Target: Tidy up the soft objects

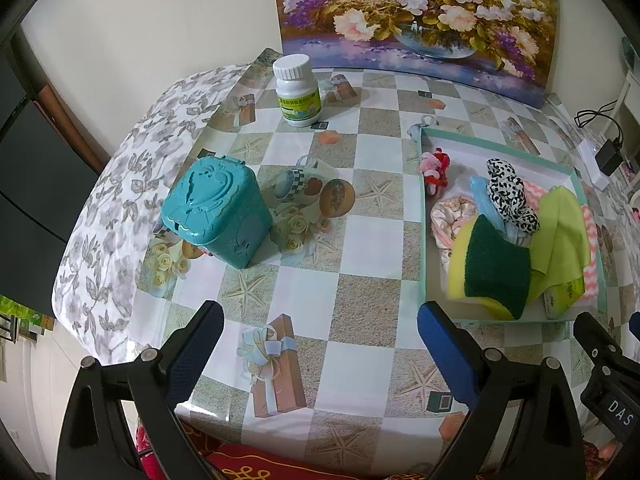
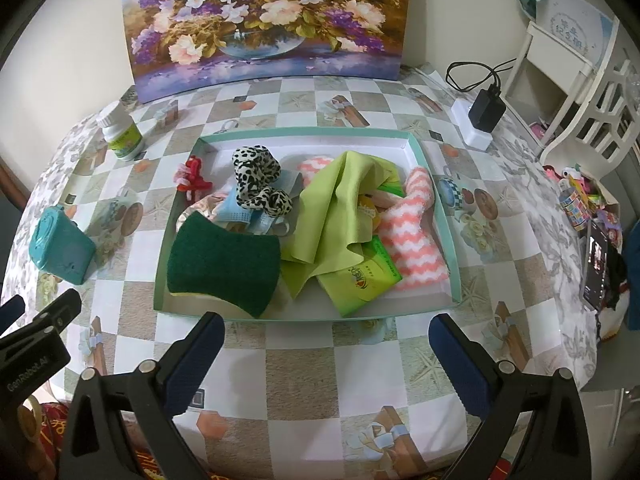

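A shallow teal-rimmed tray (image 2: pixel 312 133) (image 1: pixel 424 216) holds soft things: a green and yellow sponge (image 2: pixel 224 266) (image 1: pixel 496 268), a lime cloth (image 2: pixel 340 208) (image 1: pixel 560 232), a pink zigzag sock (image 2: pixel 412 236), a black and white spotted scrunchie (image 2: pixel 258 180) (image 1: pixel 508 192), a light blue face mask (image 2: pixel 248 216) and a red and pink hair tie (image 2: pixel 192 178) (image 1: pixel 434 170). My left gripper (image 1: pixel 320 332) is open and empty, left of the tray. My right gripper (image 2: pixel 326 340) is open and empty, just in front of the tray.
A teal plastic box (image 1: pixel 216 212) (image 2: pixel 60 248) and a white pill bottle (image 1: pixel 296 92) (image 2: pixel 120 132) stand left of the tray. A flower painting (image 2: pixel 268 20) leans at the back. A charger and power strip (image 2: pixel 480 120) lie back right. A white chair (image 2: pixel 580 100) stands right.
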Motion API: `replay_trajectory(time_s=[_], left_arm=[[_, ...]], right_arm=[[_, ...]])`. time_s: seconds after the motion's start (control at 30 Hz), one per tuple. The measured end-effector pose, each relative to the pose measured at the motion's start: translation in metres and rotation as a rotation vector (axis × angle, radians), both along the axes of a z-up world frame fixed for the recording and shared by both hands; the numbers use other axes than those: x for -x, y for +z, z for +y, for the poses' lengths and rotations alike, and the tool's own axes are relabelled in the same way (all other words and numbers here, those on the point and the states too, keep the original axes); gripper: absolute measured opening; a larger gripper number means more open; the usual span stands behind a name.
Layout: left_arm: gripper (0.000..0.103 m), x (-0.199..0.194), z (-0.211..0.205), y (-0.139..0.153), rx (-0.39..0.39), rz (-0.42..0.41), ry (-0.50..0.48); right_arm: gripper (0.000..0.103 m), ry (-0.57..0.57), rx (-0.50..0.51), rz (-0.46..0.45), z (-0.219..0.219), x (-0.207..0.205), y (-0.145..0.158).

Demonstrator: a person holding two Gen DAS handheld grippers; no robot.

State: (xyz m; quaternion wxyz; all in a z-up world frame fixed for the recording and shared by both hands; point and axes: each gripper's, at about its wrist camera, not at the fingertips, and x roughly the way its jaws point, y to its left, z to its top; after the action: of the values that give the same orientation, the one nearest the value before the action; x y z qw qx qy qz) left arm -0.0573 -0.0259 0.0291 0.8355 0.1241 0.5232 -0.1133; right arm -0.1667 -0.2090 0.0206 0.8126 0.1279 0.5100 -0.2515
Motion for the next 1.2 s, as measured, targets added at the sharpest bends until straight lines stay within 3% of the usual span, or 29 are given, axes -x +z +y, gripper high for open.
replay_trajectory(time_s=[1.2], left_arm=[[0.098, -0.0003, 0.0025, -0.0014, 0.001, 0.003, -0.004]], right_arm=[[0.103, 0.001, 0.001, 0.002, -0.0018, -0.0001, -0.0008]])
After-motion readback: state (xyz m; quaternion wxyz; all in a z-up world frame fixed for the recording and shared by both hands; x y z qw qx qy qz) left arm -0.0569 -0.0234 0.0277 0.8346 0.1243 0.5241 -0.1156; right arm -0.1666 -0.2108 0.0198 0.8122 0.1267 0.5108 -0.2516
